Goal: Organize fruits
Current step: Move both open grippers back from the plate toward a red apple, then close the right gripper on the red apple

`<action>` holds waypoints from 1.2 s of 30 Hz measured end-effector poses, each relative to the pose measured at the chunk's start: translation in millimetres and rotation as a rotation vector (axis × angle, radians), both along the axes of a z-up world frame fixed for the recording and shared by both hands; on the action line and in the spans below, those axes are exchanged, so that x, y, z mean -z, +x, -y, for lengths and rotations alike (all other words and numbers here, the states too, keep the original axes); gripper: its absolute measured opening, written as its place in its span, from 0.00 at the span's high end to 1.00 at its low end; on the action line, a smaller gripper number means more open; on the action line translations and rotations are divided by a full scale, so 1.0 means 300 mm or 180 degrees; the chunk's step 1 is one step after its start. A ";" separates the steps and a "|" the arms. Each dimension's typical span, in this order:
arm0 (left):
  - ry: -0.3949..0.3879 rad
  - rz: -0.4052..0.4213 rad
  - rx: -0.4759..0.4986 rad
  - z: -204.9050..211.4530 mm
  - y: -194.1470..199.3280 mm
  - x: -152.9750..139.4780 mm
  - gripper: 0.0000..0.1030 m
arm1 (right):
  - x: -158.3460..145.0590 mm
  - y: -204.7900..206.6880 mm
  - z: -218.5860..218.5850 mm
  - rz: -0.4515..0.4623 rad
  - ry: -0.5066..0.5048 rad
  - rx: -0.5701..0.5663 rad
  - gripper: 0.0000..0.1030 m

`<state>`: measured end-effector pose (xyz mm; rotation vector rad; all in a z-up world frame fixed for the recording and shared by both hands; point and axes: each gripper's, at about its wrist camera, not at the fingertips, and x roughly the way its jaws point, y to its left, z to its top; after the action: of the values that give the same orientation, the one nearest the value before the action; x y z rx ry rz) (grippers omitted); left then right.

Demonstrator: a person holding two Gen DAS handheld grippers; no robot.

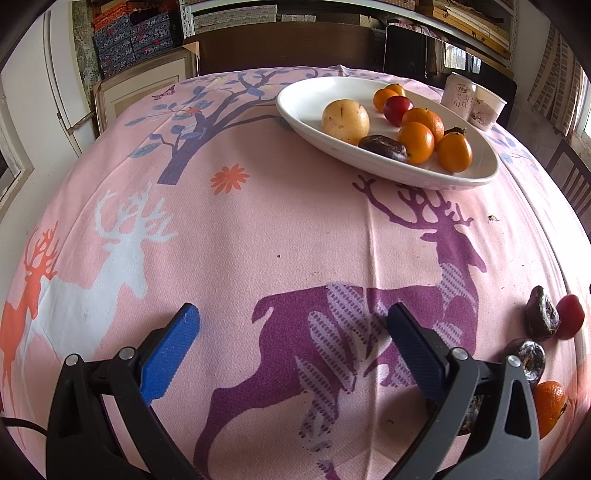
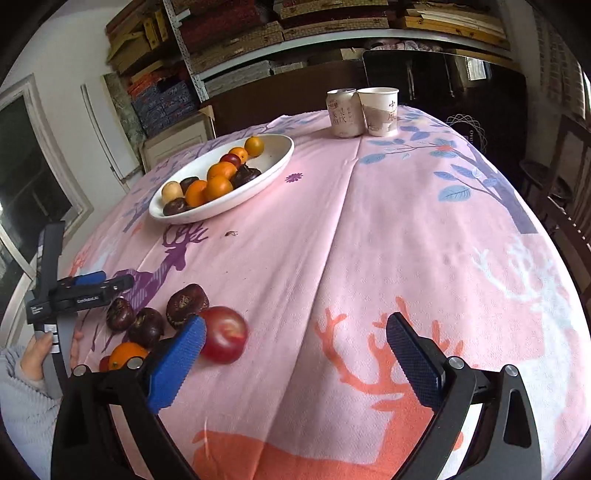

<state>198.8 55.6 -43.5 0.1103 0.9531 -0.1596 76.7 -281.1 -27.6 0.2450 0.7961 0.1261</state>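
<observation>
A pink deer-print tablecloth (image 2: 332,258) fronts cluttered shelves (image 2: 295,29). The white oval dish (image 1: 461,177) holds oranges (image 1: 416,142), a plum and dark fruits. Loose plum (image 2: 224,334) sits near the right gripper (image 2: 295,354); left gripper (image 1: 295,347) too has jaws apart, empty.

1. White can (image 1: 459,96) near the tablecloth's far edge: vertical Chinese characters, apparently "秋梨", the rest too small to read.
2. Paper cup (image 2: 379,110) touching the can: brushed character "中".
3. Left gripper (image 2: 96,282) body: white lettering, illegible.

Stacked boxes fill wall shelves (image 2: 332,22); window (image 2: 29,177) left; dark chair (image 1: 569,173).
</observation>
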 end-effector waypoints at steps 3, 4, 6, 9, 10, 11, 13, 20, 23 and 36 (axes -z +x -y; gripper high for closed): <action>0.0000 0.0001 0.0000 0.000 0.000 0.000 0.04 | 0.012 -0.001 -0.043 -0.0075 -0.0136 -0.0245 0.04; 0.0000 0.0001 0.0000 0.000 0.000 0.000 0.04 | 0.008 -0.003 -0.059 -0.0050 -0.0186 -0.0300 0.04; 0.0001 0.0001 0.0000 0.000 -0.001 0.000 0.04 | 0.001 0.000 -0.087 -0.0010 -0.0324 -0.0343 0.04; 0.0001 0.0001 0.0000 0.000 -0.001 0.000 0.04 | -0.006 0.018 -0.110 0.0034 -0.0577 -0.0343 0.04; 0.0001 0.0002 0.0000 0.000 0.000 0.001 0.04 | -0.009 0.029 -0.117 0.0054 -0.0655 -0.0339 0.05; 0.0000 0.0001 0.0000 0.000 0.000 0.001 0.04 | -0.011 0.040 -0.124 0.0070 -0.0726 -0.0344 0.05; 0.0001 0.0002 0.0000 0.000 0.000 0.001 0.04 | -0.009 0.073 -0.140 0.0073 -0.0870 -0.0374 0.10; 0.0001 0.0002 0.0000 -0.001 0.000 0.001 0.04 | 0.011 0.247 -0.168 0.0014 -0.0922 -0.0367 0.18; 0.0001 0.0002 0.0000 0.000 -0.001 0.001 0.04 | 0.022 0.307 -0.166 -0.0033 -0.0880 -0.0329 0.24; 0.0001 0.0003 0.0000 0.001 0.000 0.002 0.04 | 0.056 0.375 -0.097 -0.0171 -0.0201 -0.0332 0.61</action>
<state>198.9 55.4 -44.0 0.1106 0.9524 -0.1593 189.3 -252.1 -44.4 0.1477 0.8653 0.1928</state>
